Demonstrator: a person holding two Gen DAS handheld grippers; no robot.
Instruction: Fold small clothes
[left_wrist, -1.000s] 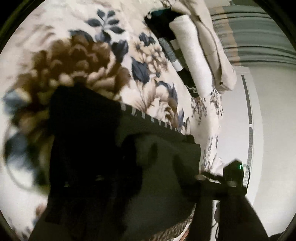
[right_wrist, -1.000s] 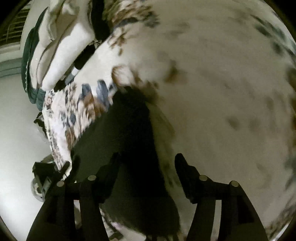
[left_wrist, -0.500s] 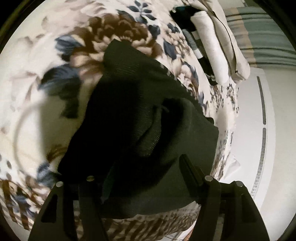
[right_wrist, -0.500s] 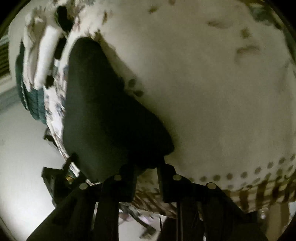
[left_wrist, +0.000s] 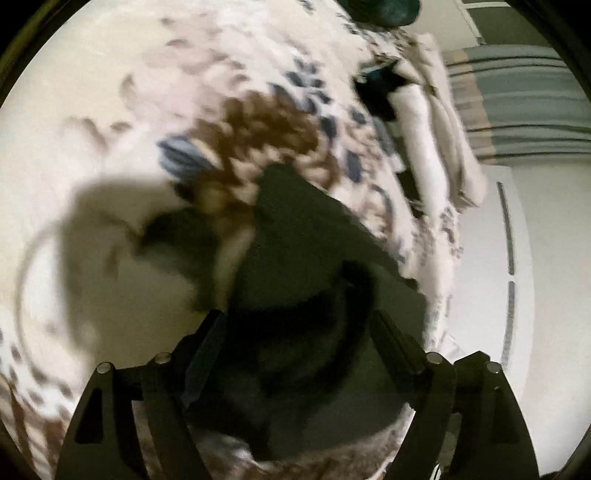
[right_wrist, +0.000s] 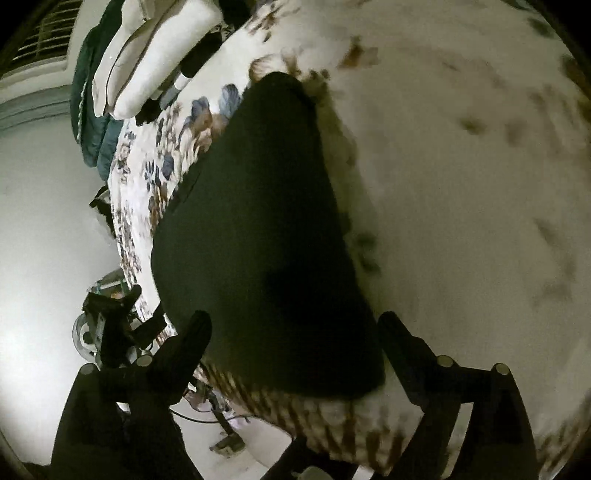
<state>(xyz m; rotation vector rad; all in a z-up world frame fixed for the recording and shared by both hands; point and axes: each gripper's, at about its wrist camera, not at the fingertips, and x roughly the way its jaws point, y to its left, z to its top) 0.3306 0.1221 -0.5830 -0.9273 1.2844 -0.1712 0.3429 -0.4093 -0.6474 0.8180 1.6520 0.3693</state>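
Observation:
A small dark green garment (left_wrist: 314, 254) lies folded on the floral bedspread (left_wrist: 122, 92), near the bed's edge. My left gripper (left_wrist: 295, 325) hovers just over the garment's near end. Its jaws are opening, the cloth lies between and under them, and the pads do not press on it. In the right wrist view the same garment (right_wrist: 258, 221) stretches away as a flat dark shape. My right gripper (right_wrist: 295, 321) straddles its near corner; these jaws are also opening, wide apart and off the cloth.
A stack of folded cream clothes (left_wrist: 436, 147) (right_wrist: 147, 66) with dark items beside it lies at the bed's far end, next to a teal quilt (right_wrist: 92, 122). The bed edge drops to a pale floor (left_wrist: 546, 295). A black device with cables (right_wrist: 107, 325) sits beyond the edge.
The right gripper pinched the garment's edge half a second ago and has since let go and spread wide. The left jaws have widened. The garment, lifted before, now rests on the bedspread.

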